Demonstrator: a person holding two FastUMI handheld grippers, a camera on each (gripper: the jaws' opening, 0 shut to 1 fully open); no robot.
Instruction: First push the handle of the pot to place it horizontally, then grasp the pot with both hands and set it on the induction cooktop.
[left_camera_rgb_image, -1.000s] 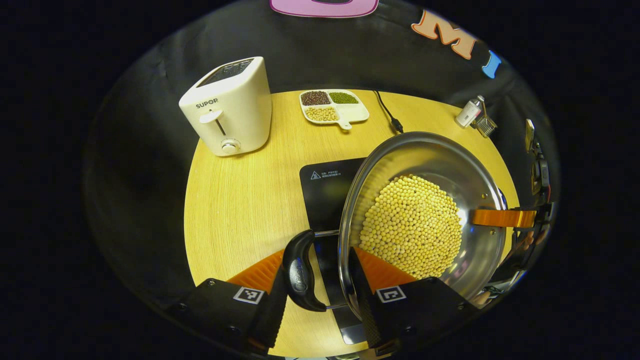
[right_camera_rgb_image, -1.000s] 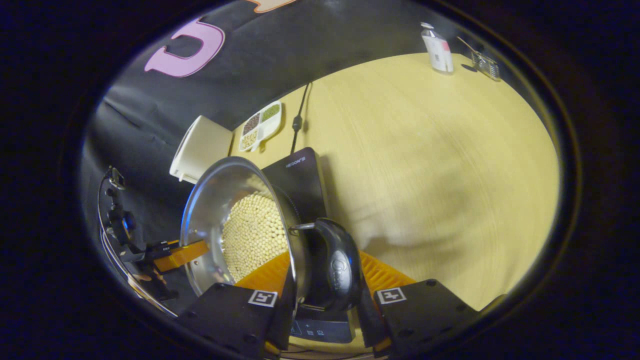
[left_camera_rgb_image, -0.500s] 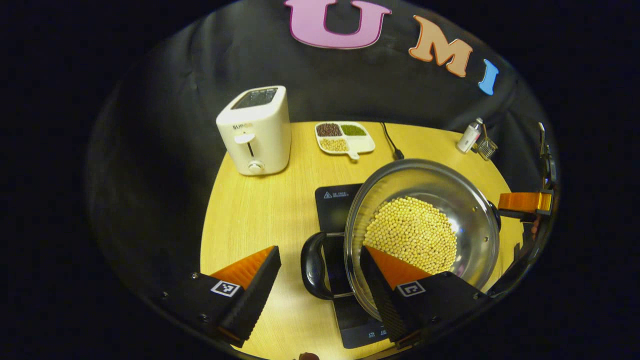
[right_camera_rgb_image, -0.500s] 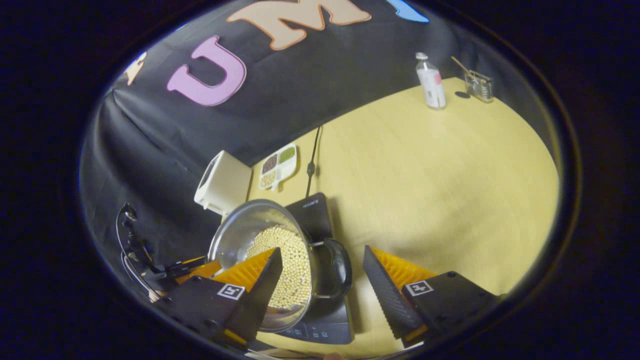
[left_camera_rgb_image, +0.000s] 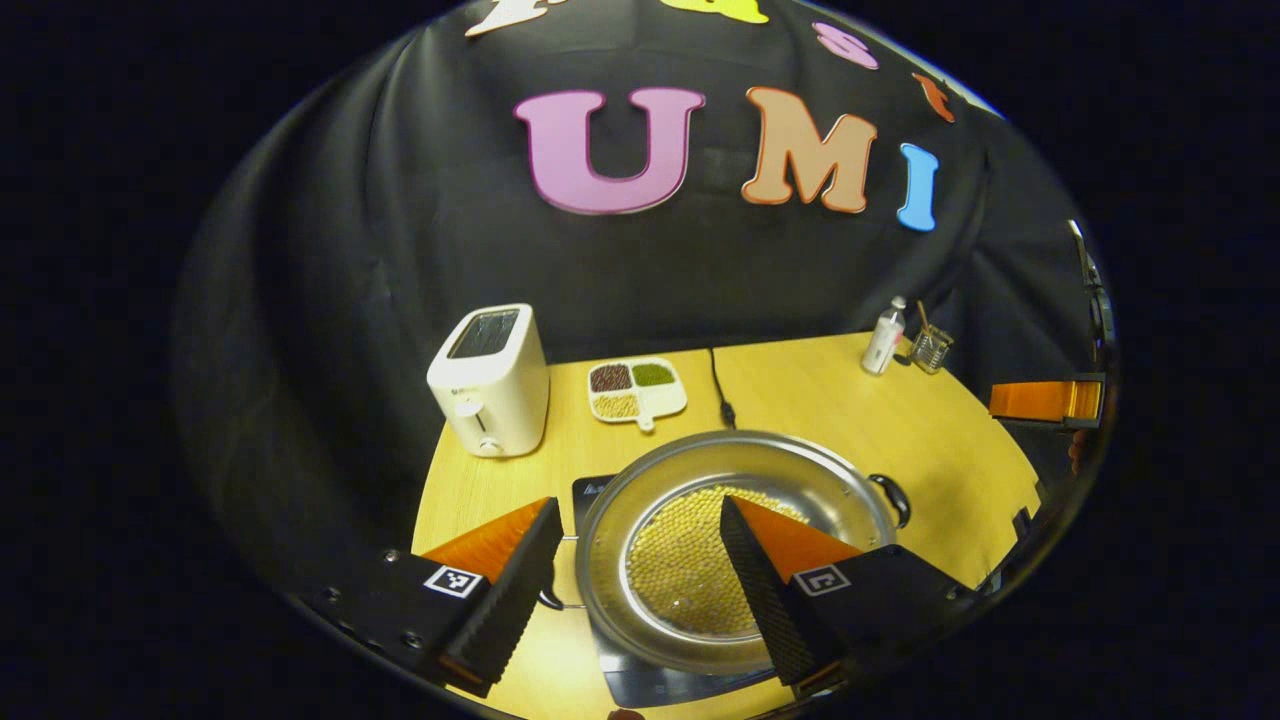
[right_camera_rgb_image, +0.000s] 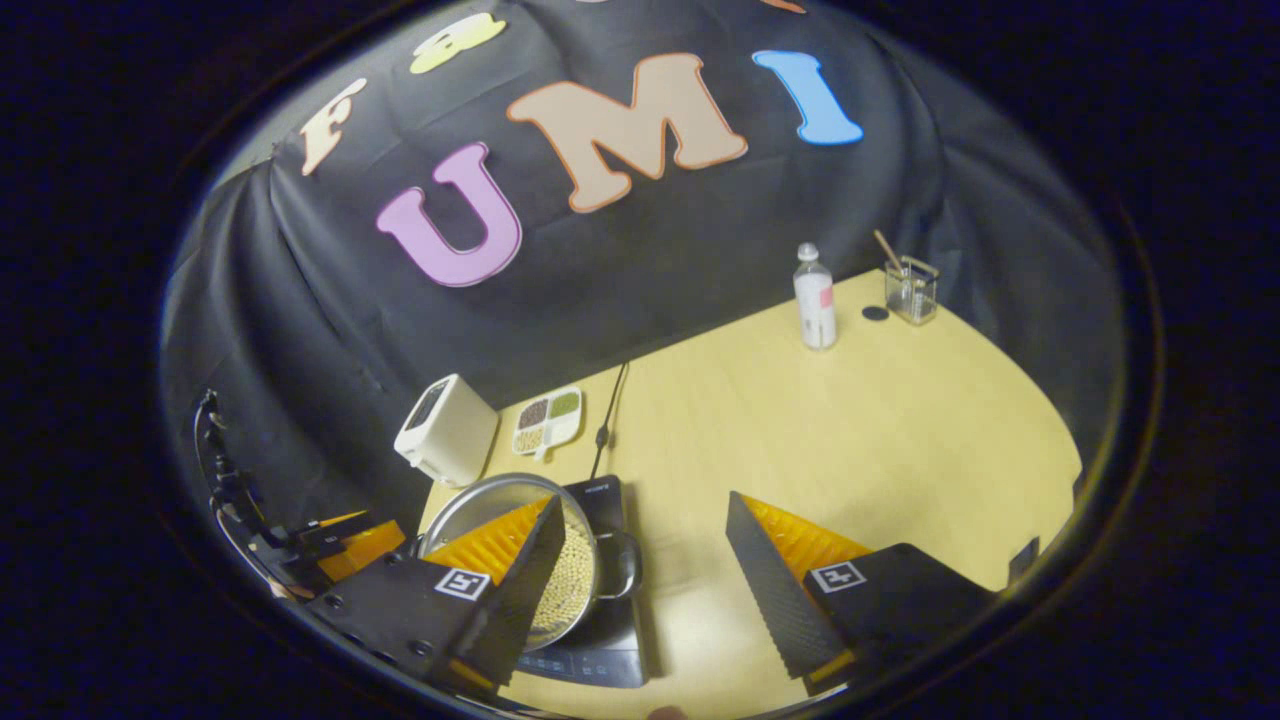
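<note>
**— Where are the grippers and the pot?**
— From your left: the left gripper (left_camera_rgb_image: 637, 503) hangs above the pot (left_camera_rgb_image: 700, 470) with its jaws wide and nothing between them. The pot sits on the cooktop (left_camera_rgb_image: 598, 490), on the near part of the surface (left_camera_rgb_image: 830, 400), with the toaster (left_camera_rgb_image: 490, 380) and the bean tray (left_camera_rgb_image: 637, 390) well behind it. In the right gripper view, your right gripper (right_camera_rgb_image: 645, 498) is up and off to the pot's right side, its jaws just as wide and empty. By the look of it, the pot is already where the task wants it.

**— How would it handle if you had to shift it?**
— Treat it as heavy. It is stiff steel with a deep layer of beans (left_camera_rgb_image: 680, 570) in the bottom, and I would expect them to slide to one side if you tip it. The polished wall looks slick, so don't pinch the rim. Take a loop handle in each gripper and lift level.

**— Which way does it lie?**
— It is upright, mouth up. Its long axis is the line through the two handles, and that runs left to right across the left gripper view. The left handle (left_camera_rgb_image: 555, 601) is mostly hidden behind a finger; the right handle (left_camera_rgb_image: 893, 498) sticks out sideways, roughly level as far as I can judge.
</note>
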